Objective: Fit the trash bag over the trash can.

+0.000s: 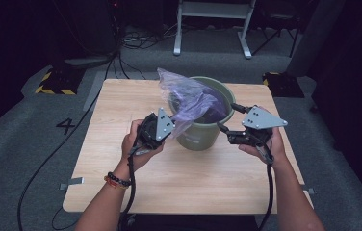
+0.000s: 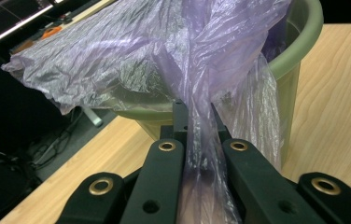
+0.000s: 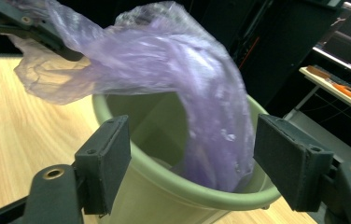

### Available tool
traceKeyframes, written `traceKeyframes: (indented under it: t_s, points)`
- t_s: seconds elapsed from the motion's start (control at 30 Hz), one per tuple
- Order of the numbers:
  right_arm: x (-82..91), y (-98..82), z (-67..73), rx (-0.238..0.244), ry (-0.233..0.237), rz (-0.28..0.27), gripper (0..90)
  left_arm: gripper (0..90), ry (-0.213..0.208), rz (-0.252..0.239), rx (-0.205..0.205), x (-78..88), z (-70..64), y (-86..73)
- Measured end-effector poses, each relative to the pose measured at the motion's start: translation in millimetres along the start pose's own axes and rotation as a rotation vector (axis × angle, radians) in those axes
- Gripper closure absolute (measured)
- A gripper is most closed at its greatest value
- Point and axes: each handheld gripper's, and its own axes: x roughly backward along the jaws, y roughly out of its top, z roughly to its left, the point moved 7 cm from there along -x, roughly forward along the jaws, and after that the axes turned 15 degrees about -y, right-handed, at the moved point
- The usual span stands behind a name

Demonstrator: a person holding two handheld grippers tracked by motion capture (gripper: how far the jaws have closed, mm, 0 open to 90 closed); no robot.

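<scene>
Between my left gripper's (image 2: 197,116) black jaws a gathered fold of the purple plastic bag (image 2: 164,60) is pinched tight, the film running down between them. That gripper sits just beside the green bucket (image 1: 199,130), at its near left side in the high view, where my left hand (image 1: 138,144) holds it and the bag stretches from the jaws up over the rim. Most of the bag drapes across the bucket's mouth, part hanging inside against the far wall and a crumpled flap sticking out past the rim on the left. My right gripper (image 3: 190,163) stands with its jaws wide apart, one pad outside the bucket's near wall and the other beyond its far rim, gripping nothing; whether either pad touches the rim I cannot tell. In the high view it is at the bucket's right side, held by my right hand (image 1: 265,144). Under the bucket lies the wooden table (image 1: 121,120), the bucket toward its far middle.
</scene>
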Motion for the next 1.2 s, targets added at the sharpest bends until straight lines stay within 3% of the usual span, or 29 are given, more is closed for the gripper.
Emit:
traceKeyframes:
  t_s: [0.13,0.33,0.47,0.57,0.77,0.83,0.9,0.93,1.07,1.2]
  points:
    - [4.2,13.5,2.6,-0.030,0.016,-0.058,30.4,88.9,-0.012,0.003,-0.010,-3.4,-2.9,2.7]
    - [-1.2,42.1,27.8,-0.024,0.101,-0.111,31.6,88.5,-0.036,-0.001,-0.049,-17.6,-15.9,16.0]
    - [-11.7,44.1,42.3,0.011,0.138,-0.085,36.1,88.0,-0.046,-0.003,-0.050,-22.8,-19.6,18.6]
    - [-22.3,35.9,47.2,0.044,0.152,-0.032,43.8,87.7,-0.060,-0.010,-0.044,-24.4,-21.3,18.6]
    - [-35.7,19.1,51.4,0.075,0.184,0.028,71.4,81.8,-0.093,-0.044,-0.045,-24.4,-26.0,19.9]
    - [-35.9,15.2,51.3,0.068,0.186,0.032,83.5,74.6,-0.109,-0.070,-0.044,-22.4,-28.0,20.2]
    - [-33.5,13.3,49.4,0.051,0.189,0.022,89.4,62.3,-0.113,-0.091,-0.027,-20.9,-28.9,20.2]
    - [-32.0,12.5,47.9,0.044,0.185,0.015,90.0,53.0,-0.121,-0.098,-0.012,-20.1,-29.5,19.8]
    - [-24.1,8.3,36.1,-0.009,0.154,-0.001,90.0,32.2,-0.135,-0.137,0.020,-11.4,-30.9,14.5]
    - [-12.7,1.2,20.1,-0.074,0.139,-0.020,90.0,25.9,-0.155,-0.178,0.052,2.7,-31.8,6.0]
